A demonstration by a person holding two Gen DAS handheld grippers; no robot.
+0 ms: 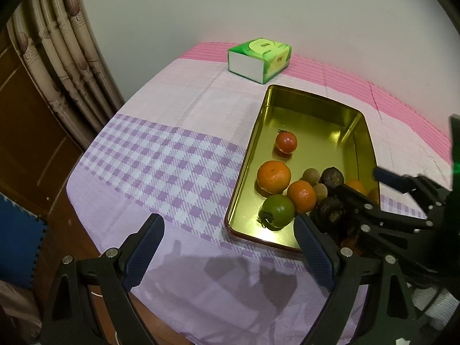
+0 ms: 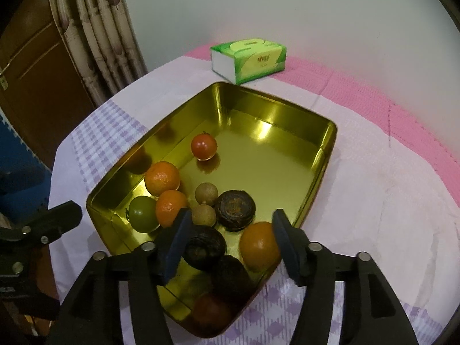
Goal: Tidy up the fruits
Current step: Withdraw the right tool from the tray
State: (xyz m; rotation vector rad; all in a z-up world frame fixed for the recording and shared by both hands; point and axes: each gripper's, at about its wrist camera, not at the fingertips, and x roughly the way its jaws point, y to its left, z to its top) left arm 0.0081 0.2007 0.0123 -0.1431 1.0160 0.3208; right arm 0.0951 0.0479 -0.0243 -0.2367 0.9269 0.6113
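Both claws wide open over a shiny gold tin of fruit

The right gripper [image 2: 230,238] hangs wide open, holding nothing, above the near end of the gold metal tray [image 2: 322,155], where bumpy dark round fruits [image 2: 205,248] and a smooth orange [image 2: 258,244] sit close together. The left gripper [image 1: 227,253] is wide open too, over the soft purple checked cloth [image 1: 161,169] just beside the tray. Farther in lie two small tan balls [image 2: 206,194], two oranges [image 2: 162,178], a green tomato [image 2: 142,214] and, alone, a red tomato [image 2: 203,146]. Far back stands a green tissue box [image 2: 248,59].
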